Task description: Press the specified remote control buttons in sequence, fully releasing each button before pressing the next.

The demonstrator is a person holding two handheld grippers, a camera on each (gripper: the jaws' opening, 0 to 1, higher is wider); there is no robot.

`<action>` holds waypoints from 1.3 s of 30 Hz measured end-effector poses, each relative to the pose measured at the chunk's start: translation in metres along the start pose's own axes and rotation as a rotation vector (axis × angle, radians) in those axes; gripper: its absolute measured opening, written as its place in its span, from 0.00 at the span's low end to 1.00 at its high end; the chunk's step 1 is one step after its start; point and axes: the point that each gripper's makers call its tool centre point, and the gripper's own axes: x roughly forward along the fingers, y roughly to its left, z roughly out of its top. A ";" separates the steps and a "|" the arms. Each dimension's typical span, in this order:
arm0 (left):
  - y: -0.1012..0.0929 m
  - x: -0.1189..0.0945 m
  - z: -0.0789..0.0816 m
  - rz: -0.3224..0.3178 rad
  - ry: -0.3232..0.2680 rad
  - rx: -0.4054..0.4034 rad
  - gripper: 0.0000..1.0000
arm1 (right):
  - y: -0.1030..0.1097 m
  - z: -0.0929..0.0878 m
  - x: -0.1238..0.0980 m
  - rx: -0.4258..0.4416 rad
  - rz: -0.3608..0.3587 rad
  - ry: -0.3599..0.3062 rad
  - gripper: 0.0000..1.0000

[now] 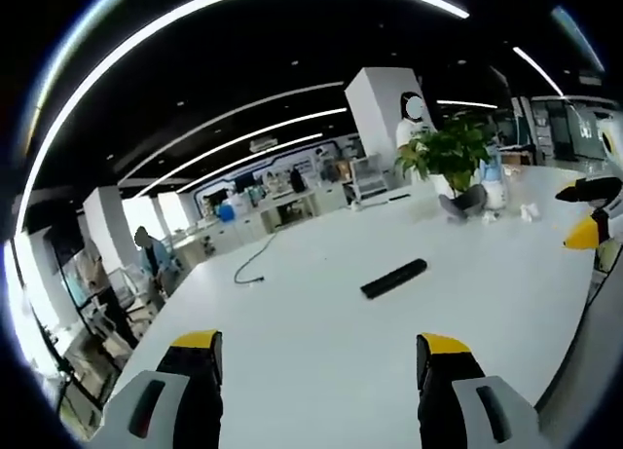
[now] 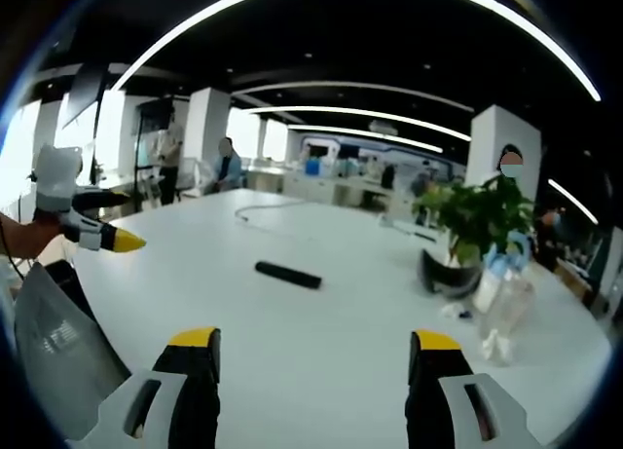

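Remote (image 1: pixel 393 278): mid-tabletop (image 1: pixel 321 352), probably light, rigid, slippery (I'd press from above).
My grippers, left gripper (image 1: pixel 321 356) and right gripper (image 2: pixel 313 356): jaws apart, empty.

white table (image 1: pixel 321 342), potted plant (image 1: pixel 450 157), loose cable (image 1: pixel 255 262) (curled), clear plastic bottles (image 2: pixel 506 308)

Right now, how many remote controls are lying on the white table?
1. The black remote control lies flat near the middle of the white table, apart from the potted plant and the loose cable. More could be hidden behind the plant.
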 end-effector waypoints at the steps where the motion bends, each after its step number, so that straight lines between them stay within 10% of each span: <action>1: 0.000 0.002 0.002 -0.005 -0.004 0.009 0.84 | 0.000 0.000 0.000 0.000 0.000 0.000 0.78; 27: -0.014 0.089 0.053 -0.205 -0.015 0.174 0.81 | 0.000 -0.002 0.001 -0.010 0.000 0.012 0.76; 39: -0.032 0.136 0.052 -0.381 0.104 0.225 0.74 | -0.001 -0.005 0.002 -0.008 -0.007 0.026 0.76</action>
